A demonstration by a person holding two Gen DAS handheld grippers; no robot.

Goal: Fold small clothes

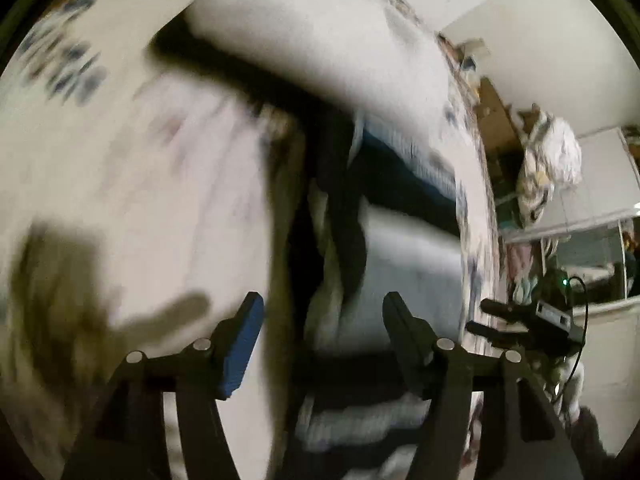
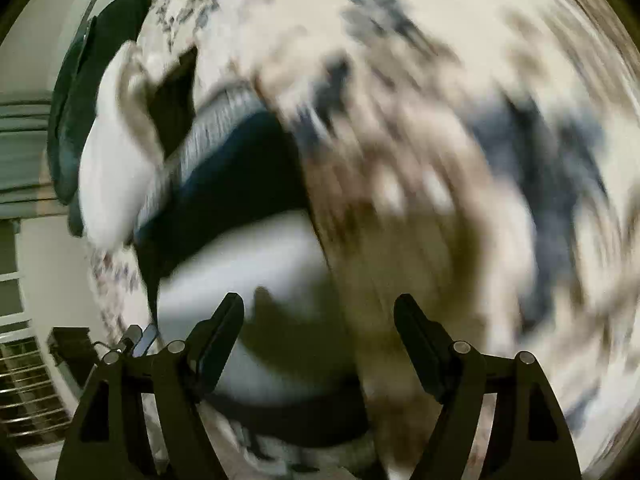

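Patterned bedding (image 1: 120,168), soft and blurred, fills my left view; no writing is legible. My left tool (image 1: 322,304) stands half open over it with nothing clamped, the pale folded garment (image 1: 408,256) with its dark band just ahead between the fingers. From my right view, my right tool (image 2: 320,308) gapes wide and empty, the same garment (image 2: 248,264) ahead-left, clear bedding to the right.

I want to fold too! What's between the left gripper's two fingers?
In the left wrist view, the left gripper is open over blurred clothes, dark and pale; nothing is pinched.
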